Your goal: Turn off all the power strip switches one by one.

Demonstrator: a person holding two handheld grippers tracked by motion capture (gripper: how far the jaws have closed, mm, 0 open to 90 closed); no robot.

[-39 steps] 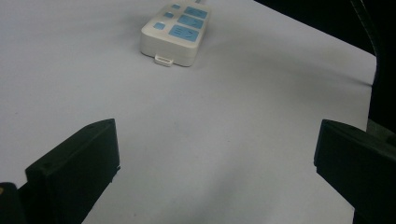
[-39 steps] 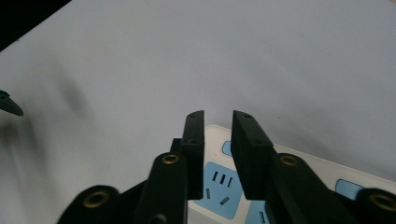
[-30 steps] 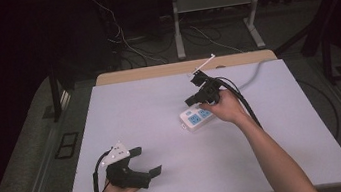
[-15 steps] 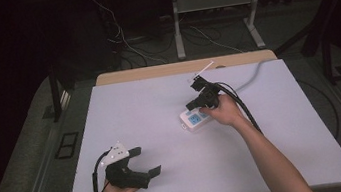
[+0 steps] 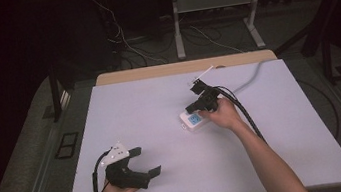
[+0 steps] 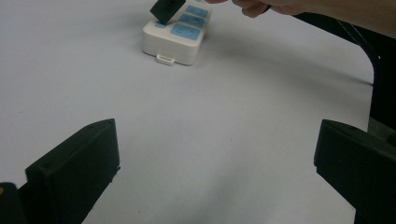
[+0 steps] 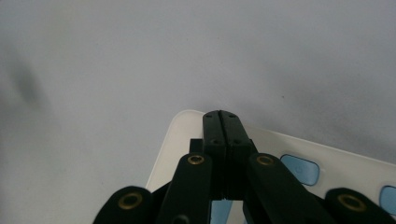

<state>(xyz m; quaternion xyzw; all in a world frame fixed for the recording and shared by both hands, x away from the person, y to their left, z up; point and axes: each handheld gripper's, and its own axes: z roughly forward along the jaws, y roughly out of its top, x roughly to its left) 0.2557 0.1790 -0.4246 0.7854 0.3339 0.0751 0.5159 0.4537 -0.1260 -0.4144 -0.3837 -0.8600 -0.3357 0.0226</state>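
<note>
Pressure from the right gripper [image 5: 201, 103], jaws clenched together with nothing between them, lands on the white device [image 5: 195, 120] near the middle of the surface [image 5: 149, 104]; unbraced, it could skid or tip. The left gripper [image 5: 145, 165] rests released, well apart.

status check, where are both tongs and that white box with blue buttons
Right tongs shut, tips down on white button box. Left tongs open, empty, near table edge. Nothing in the way.

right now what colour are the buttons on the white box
Light blue, on the white box; the buttons show best in the left gripper view.
</note>
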